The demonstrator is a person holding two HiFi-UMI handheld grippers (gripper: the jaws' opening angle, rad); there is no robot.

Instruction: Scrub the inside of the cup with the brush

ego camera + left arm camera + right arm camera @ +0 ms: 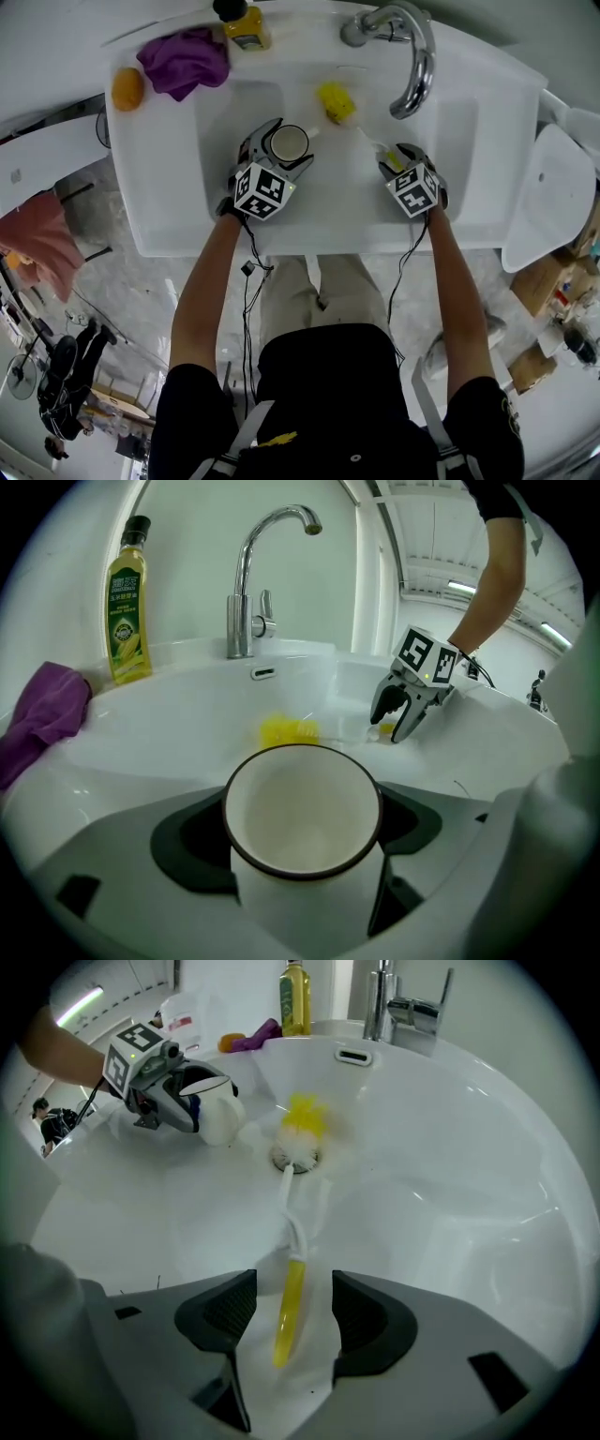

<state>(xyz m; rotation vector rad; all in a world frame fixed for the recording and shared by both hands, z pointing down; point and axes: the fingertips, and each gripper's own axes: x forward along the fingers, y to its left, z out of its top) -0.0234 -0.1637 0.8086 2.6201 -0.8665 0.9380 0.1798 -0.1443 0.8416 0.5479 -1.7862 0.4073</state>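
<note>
The left gripper clamps the white, dark-rimmed cup over the sink, while the right gripper holds its jaws apart astride the yellow handle of the brush lying in that sink, apparently not touching it.

Right gripper: the brush handle lies in the gap, with a narrow slit free beside each pad. Straight ahead of the jaws, the brush head sits over the drain. Ahead-left, the left gripper and cup block the way, and the passage between them and the brush head is tight. Right of the jaws the basin slope is open. Far ahead the tap stands on the rim.

Left gripper: the cup fills the gap completely. Ahead there is open basin floor up to the brush head. Ahead-right the right gripper obstructs. Far ahead-left, the bottle and cloth sit on the rim, well apart from the jaws.
</note>
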